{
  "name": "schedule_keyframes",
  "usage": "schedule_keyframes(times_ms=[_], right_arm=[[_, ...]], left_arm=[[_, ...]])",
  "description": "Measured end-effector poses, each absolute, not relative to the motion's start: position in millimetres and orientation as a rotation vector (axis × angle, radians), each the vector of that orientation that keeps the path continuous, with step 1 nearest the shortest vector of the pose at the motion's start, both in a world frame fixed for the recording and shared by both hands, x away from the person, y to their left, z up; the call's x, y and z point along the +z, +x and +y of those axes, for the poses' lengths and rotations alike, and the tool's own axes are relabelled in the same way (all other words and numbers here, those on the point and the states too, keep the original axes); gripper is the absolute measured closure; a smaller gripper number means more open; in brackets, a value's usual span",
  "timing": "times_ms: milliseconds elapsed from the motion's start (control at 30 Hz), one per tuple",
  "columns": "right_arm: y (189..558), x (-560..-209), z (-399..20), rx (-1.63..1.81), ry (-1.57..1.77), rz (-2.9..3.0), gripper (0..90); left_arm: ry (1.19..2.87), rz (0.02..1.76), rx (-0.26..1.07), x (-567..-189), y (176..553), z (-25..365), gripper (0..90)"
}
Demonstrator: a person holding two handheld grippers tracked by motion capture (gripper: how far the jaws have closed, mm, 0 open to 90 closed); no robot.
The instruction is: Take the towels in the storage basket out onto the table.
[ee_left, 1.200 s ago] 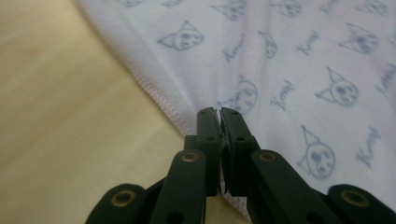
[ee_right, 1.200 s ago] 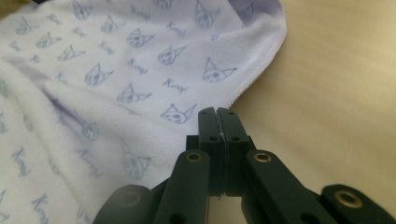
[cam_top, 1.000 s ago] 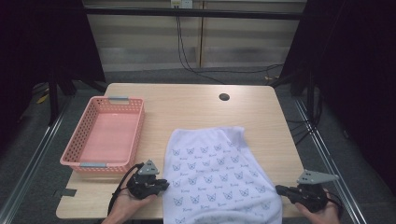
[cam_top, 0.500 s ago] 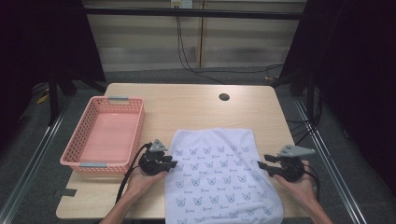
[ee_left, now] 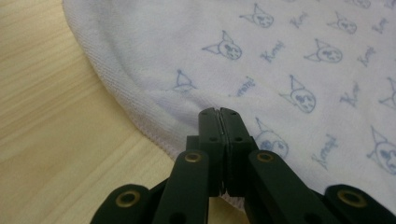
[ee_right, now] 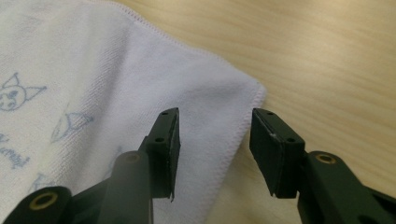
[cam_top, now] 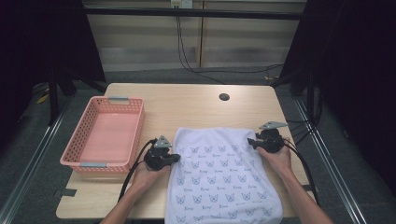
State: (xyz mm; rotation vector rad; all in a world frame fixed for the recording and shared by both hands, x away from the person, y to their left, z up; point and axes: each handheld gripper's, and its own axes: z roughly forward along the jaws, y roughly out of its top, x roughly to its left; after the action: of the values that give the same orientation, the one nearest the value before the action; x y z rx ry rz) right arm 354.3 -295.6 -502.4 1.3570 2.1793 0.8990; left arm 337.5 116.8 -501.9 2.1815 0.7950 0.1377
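Observation:
A white towel (cam_top: 219, 177) printed with small blue cat faces lies flat on the wooden table (cam_top: 187, 107), its near end hanging over the front edge. My left gripper (cam_top: 177, 157) is at the towel's left hem. Its jaws have just been closing and now stand shut (ee_left: 219, 112) with the puckered hem of the towel (ee_left: 280, 56) pinched between them. My right gripper (cam_top: 250, 141) is at the far right corner. Its jaws have just been opening and stand apart (ee_right: 214, 135). The corner hem of the towel (ee_right: 93, 70) lies loose between them.
An empty pink plastic basket (cam_top: 74, 137) stands on the table's left side, close to my left hand. A round cable hole (cam_top: 224, 97) sits near the far edge. Bare wood stretches beyond the towel. Black cables trail from both grippers.
Both hands have moved up the table, away from the person, along the towel's sides. The towel now lies flatter, with a straight far edge. The right jaws have opened.

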Motion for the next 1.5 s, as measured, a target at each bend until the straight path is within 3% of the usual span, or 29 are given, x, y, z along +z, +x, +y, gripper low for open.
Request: schedule_keyframes(times_ms=[67,100,133,200,467,833,967,1000,1100,1333,1500], right_arm=[[354.5,-504.5,-293.8,0.890,1.361,2.192,55.2],[353.0,-503.8,-291.5,0.909,1.357,2.203,68.3],[353.0,-503.8,-291.5,0.909,1.357,2.203,68.3],[350.3,-502.4,-291.6,0.919,1.340,2.217,84.7],[321.9,-487.4,-319.8,0.925,1.382,2.149,87.6],[276.4,-497.5,-329.4,0.902,1.432,2.229,83.6],[257.7,-495.2,-324.2,0.900,1.403,2.277,76.6],[254.0,-492.3,-324.8,0.917,1.394,2.265,69.9],[257.4,-486.4,-329.0,0.981,1.375,2.221,65.5],[290.3,-482.7,-333.4,0.996,1.360,2.157,54.5],[306.7,-491.7,-330.1,0.992,1.367,2.190,48.2]], left_arm=[[2.177,0.798,0.142,-501.8,338.8,116.2,88.9],[2.173,0.800,0.140,-500.8,339.9,116.2,88.9],[2.156,0.806,0.146,-499.8,340.9,116.2,88.9],[2.132,0.803,0.152,-495.3,342.4,115.8,88.9],[2.158,0.726,0.121,-492.3,331.3,108.6,88.8],[2.283,0.620,0.041,-493.5,286.5,111.5,88.5],[2.278,0.615,0.016,-490.8,277.5,122.1,83.4],[2.248,0.637,0.015,-489.7,279.4,124.8,75.5],[2.167,0.712,0.056,-484.4,294.3,130.7,70.0],[2.091,0.838,0.105,-487.7,342.0,123.6,69.9],[2.122,0.858,0.104,-500.3,353.9,112.5,58.6]])
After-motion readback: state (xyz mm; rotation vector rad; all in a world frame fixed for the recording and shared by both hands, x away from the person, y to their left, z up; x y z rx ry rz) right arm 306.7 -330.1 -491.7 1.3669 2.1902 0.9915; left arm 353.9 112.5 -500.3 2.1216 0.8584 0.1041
